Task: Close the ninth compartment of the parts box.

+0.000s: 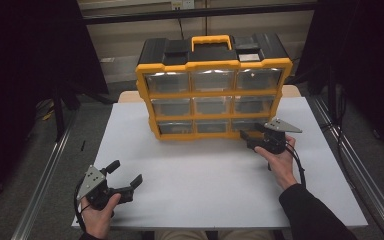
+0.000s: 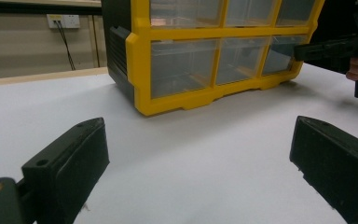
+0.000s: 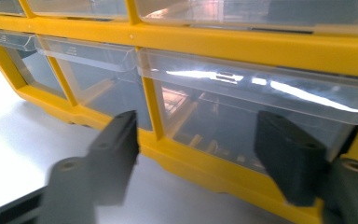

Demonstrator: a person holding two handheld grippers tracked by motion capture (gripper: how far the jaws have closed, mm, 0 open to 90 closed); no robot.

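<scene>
Reaching for the bottom right drawer (image 3: pixel 256 116)
Open right gripper (image 3: pixel 200 144) should close squarely on the drawer's lip; left gripper (image 2: pixel 200 154) waits open near the table's (image 1: pixel 205 170) front left corner.

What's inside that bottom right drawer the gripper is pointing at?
Through the clear front of the bottom right drawer, only orange dividers show; no parts are visible. Glare and the right gripper, jaws open, hide some of it, so small items could go unseen.
</scene>
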